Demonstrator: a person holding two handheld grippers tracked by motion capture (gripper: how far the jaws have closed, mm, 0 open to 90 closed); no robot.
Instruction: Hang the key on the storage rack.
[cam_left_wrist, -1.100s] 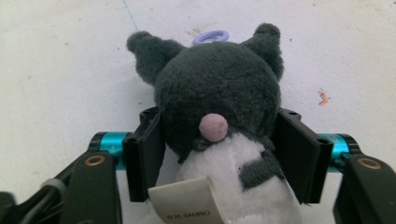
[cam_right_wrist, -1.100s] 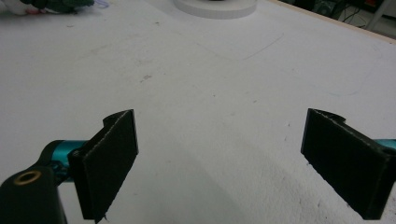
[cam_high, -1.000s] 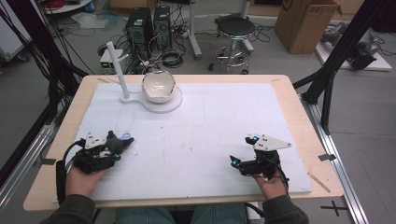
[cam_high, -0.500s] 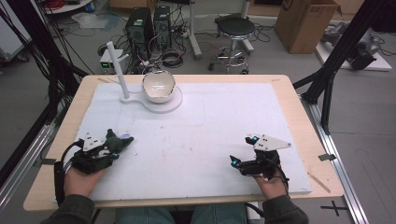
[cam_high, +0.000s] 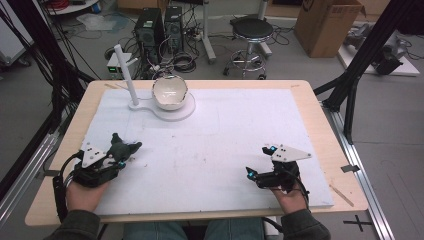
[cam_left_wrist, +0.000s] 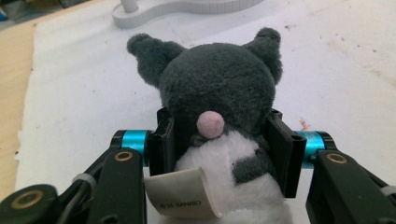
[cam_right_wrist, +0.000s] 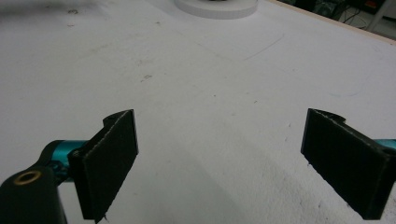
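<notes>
A dark grey plush toy (cam_left_wrist: 219, 93) with 2 pointed ears, a white belly, a small pink nose or tail nub and a curled white fabric tag sits clamped between the 2 black jaws of the left gripper (cam_left_wrist: 219, 149), which press against its sides just below the head. In the high view the plush toy (cam_high: 122, 148) lies at the near left of the white mat (cam_high: 235, 135), sticking out from the front of the left gripper (cam_high: 117, 157), which the person's left hand (cam_high: 85, 192) holds low over the mat.

The right gripper (cam_right_wrist: 224, 154) has its jaws spread wide apart with bare mat between them; in the high view the right gripper (cam_high: 260, 162) rests at the near right of the mat, well apart from the toy, held by the right hand (cam_high: 290, 197).

At the far left of the mat stands a white bowl (cam_high: 170, 92) on a round white base (cam_high: 172, 111), with an upright white post (cam_high: 125, 72) just beside it. The mat covers a wooden table (cam_high: 320, 100).
</notes>
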